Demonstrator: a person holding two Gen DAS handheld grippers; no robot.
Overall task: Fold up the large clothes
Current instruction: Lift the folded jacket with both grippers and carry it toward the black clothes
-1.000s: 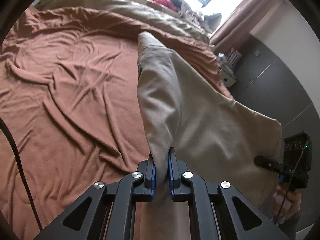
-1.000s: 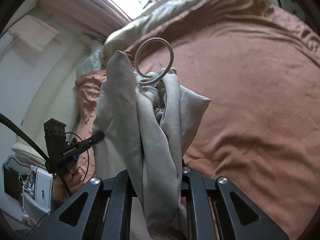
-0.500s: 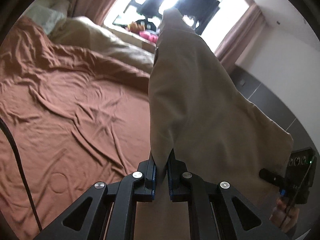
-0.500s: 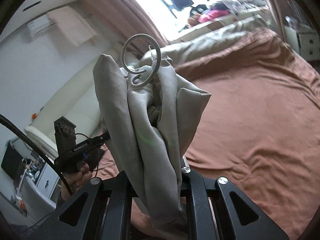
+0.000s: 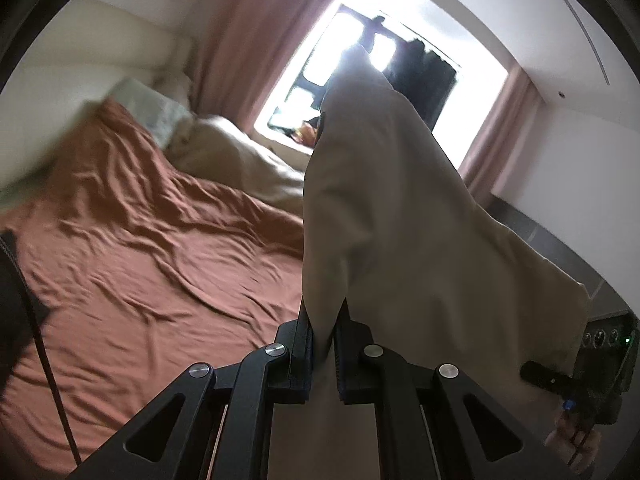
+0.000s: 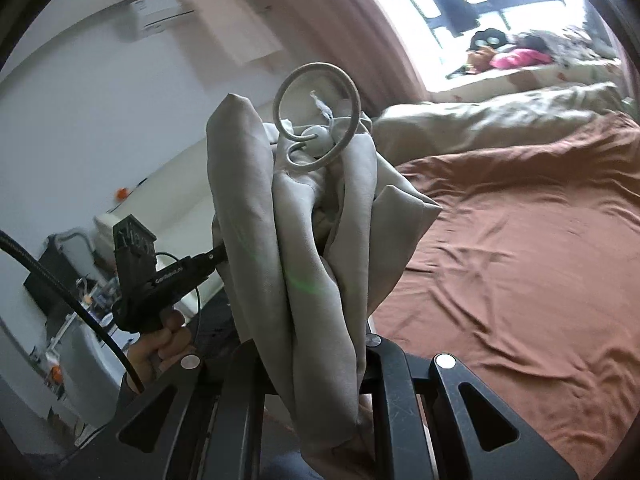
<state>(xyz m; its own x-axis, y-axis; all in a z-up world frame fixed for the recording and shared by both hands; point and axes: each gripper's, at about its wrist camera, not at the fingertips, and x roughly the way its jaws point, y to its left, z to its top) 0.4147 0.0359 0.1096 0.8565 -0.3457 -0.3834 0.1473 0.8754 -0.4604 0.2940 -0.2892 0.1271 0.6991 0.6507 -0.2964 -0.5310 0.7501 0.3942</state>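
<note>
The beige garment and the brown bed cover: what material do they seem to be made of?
The beige garment, held in both jaws, looks like a thin, smooth woven cloth with a faint sheen; it falls in soft rounded folds. The brown bed cover looks like a soft matte sheet, perhaps cotton or microfibre, with many fine creases. The exact fibres cannot be told.

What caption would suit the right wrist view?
Right gripper clamps a bunched beige garment, drawstring loop on top, above the rust-brown bed.

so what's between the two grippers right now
The beige garment spans between them: the left gripper pinches one edge, and the right gripper holds a bunched part. The left wrist view shows it best.
</note>
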